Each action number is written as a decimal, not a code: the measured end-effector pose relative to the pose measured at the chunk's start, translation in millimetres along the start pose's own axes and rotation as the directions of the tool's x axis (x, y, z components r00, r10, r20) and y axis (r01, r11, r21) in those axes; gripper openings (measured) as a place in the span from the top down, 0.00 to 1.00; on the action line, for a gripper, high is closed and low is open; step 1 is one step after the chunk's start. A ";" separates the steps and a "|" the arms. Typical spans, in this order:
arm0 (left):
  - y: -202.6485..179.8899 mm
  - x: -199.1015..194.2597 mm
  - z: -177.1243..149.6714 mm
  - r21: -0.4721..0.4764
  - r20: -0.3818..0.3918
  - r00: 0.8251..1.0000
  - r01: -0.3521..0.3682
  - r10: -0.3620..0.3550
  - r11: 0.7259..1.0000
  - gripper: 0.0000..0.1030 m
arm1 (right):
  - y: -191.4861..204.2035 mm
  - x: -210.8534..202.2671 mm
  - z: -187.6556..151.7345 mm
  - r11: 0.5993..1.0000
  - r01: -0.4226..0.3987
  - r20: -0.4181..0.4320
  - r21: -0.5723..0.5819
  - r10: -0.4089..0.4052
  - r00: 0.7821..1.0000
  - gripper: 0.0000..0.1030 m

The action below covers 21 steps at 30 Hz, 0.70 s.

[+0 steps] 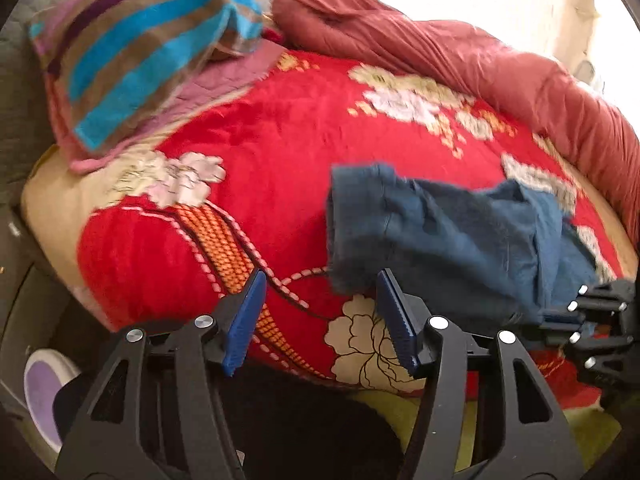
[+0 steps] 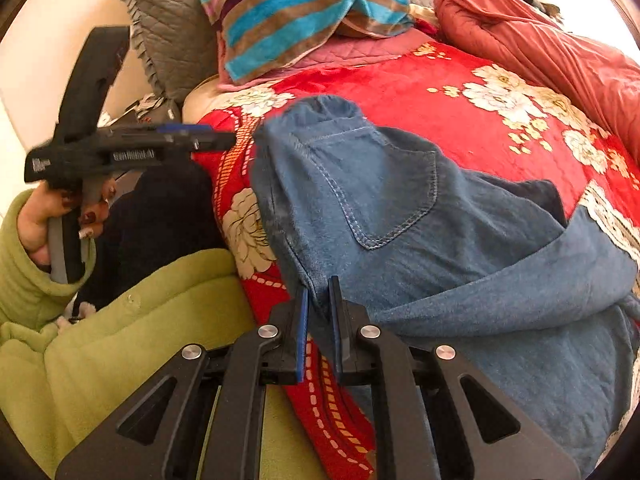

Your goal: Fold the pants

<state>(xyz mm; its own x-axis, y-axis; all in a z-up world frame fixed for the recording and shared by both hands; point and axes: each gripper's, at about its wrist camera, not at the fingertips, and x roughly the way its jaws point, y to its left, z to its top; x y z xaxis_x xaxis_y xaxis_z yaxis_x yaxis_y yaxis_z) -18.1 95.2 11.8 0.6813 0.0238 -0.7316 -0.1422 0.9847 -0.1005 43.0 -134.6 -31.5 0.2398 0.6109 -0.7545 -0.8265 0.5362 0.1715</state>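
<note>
Blue denim pants lie crumpled on a red floral blanket, back pocket up. My right gripper is shut on the pants' near edge. In the left wrist view the pants lie right of centre, and the right gripper shows at the right edge, clamped on them. My left gripper is open and empty, its jaws wide apart over the blanket, just left of the pants' waistband. It also shows side-on in the right wrist view, held in a hand.
A striped blue and brown pillow and a grey quilted pillow lie at the head of the bed. A rolled red quilt runs along the far side. The person's green sleeve and lap are at the near left.
</note>
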 end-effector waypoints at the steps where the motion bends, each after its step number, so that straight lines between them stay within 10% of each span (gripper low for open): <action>1: -3.0 -6.1 2.9 -0.003 0.019 1.000 0.012 -0.012 1.000 0.54 | -0.6 3.1 -0.6 1.000 -0.001 -0.010 0.001 0.001 1.000 0.91; 9: -52.7 21.2 20.5 0.086 -0.041 0.991 0.134 -0.130 0.987 0.54 | -5.8 7.2 -5.1 0.999 -0.040 -0.036 0.028 0.041 0.998 0.83; 12: -51.5 52.7 1.5 0.125 -0.102 0.994 0.036 -0.023 0.992 0.54 | -6.6 -7.7 -7.2 0.996 -0.079 -0.020 0.038 0.080 0.997 0.72; 17: -27.5 65.3 -12.3 0.027 -0.148 0.986 0.084 -0.079 0.996 0.49 | -15.6 -21.5 3.1 0.995 -0.046 0.068 0.084 0.041 0.997 0.71; 21: -29.5 62.7 -13.1 0.039 -0.135 0.988 0.082 -0.076 0.996 0.49 | -24.7 18.4 -2.1 0.990 0.027 -0.084 0.135 -0.016 0.996 0.65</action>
<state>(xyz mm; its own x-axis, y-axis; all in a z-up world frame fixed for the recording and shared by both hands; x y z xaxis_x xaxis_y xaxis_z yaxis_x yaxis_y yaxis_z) 19.4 65.4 -39.8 0.5872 -0.0745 -0.8060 -0.0577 0.9894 -0.1335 66.8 -137.8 -51.0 0.2090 0.5512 -0.8077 -0.7431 0.6265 0.2352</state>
